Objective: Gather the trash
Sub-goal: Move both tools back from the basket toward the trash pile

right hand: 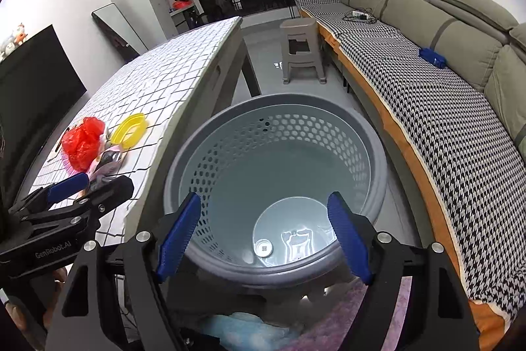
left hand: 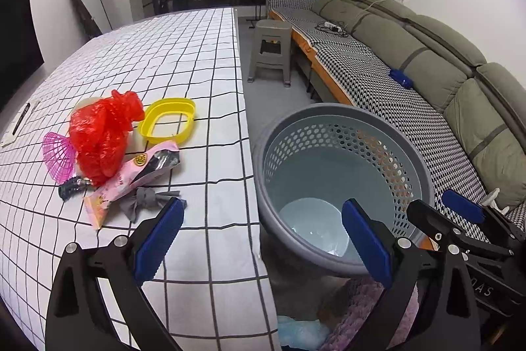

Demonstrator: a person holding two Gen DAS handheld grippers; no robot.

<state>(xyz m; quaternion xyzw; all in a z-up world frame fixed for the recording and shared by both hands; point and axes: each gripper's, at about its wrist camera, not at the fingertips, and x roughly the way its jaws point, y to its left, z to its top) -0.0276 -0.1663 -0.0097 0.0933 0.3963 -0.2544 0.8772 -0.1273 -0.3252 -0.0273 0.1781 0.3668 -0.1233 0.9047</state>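
A grey perforated bin (left hand: 424,176) (right hand: 378,153) stands on the floor beside the checked table (left hand: 171,61) (right hand: 164,78). On its bottom lie a clear plastic piece (right hand: 297,240) and a small round cap (right hand: 263,248). On the table lies a pile: red plastic bag (left hand: 102,134) (right hand: 82,142), yellow ring (left hand: 169,120) (right hand: 129,129), pink wrapper (left hand: 131,176), pink mesh piece (left hand: 59,155), grey rag (left hand: 148,201), small dark item (left hand: 70,188). My left gripper (left hand: 263,239) (right hand: 88,186) is open and empty at the table's edge. My right gripper (right hand: 263,239) (left hand: 440,209) is open and empty above the bin.
A grey plastic stool (left hand: 271,51) (right hand: 302,51) stands on the floor beyond the bin. A sofa with a houndstooth cover (left hand: 394,81) (right hand: 443,107) runs along the right. A pen and paper (left hand: 19,124) lie at the table's left. A mirror (left hand: 87,2) leans on the wall.
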